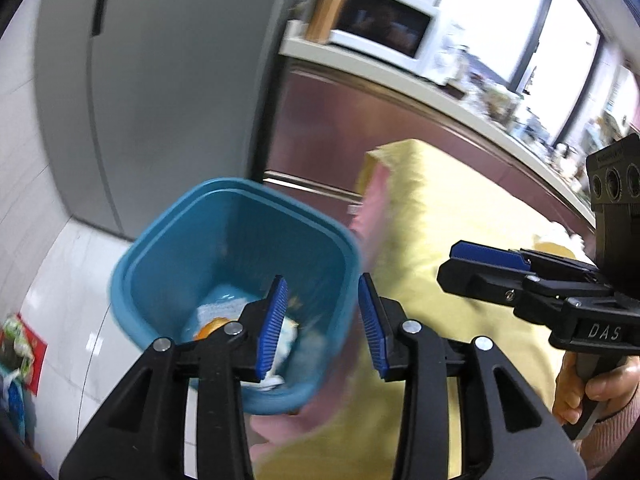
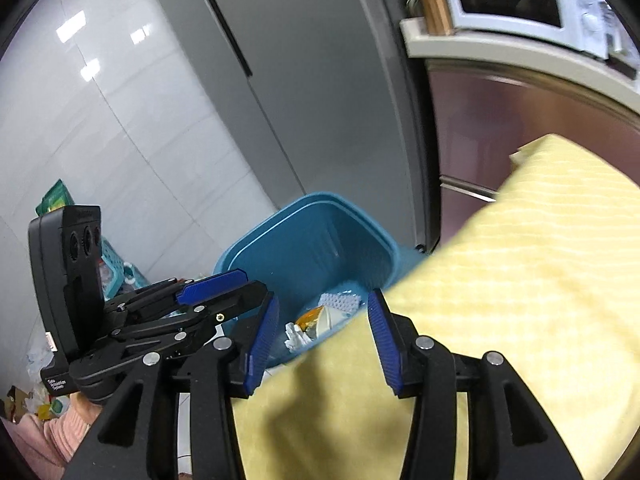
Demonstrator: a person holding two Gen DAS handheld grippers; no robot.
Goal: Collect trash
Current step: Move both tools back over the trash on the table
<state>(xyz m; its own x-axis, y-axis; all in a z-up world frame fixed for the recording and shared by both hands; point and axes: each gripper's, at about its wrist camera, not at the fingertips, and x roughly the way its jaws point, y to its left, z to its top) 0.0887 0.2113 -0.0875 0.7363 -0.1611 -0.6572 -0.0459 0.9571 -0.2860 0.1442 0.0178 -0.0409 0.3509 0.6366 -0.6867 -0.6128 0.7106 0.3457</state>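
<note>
A blue plastic bin (image 1: 236,240) stands on the white floor beside a table with a yellow cloth (image 1: 440,220). Inside the bin (image 2: 316,248) lie an orange wrapper (image 2: 310,316), crumpled white paper (image 2: 296,338) and a white dotted sheet (image 2: 340,301). My left gripper (image 1: 322,292) hangs above the bin's near rim, open, with nothing between its blue pads. The right gripper (image 2: 324,304) is open too and holds nothing, over the edge where cloth meets bin. Each gripper shows in the other's view: the right gripper (image 1: 450,264) at the right, the left gripper (image 2: 252,282) at the left.
A grey fridge (image 1: 160,80) rises behind the bin. A white microwave (image 1: 384,24) sits on a counter above a reddish cabinet (image 2: 500,128). Packets and litter (image 1: 16,344) lie on the floor at the left, near a teal basket (image 2: 114,264). A hand (image 1: 600,388) grips the right handle.
</note>
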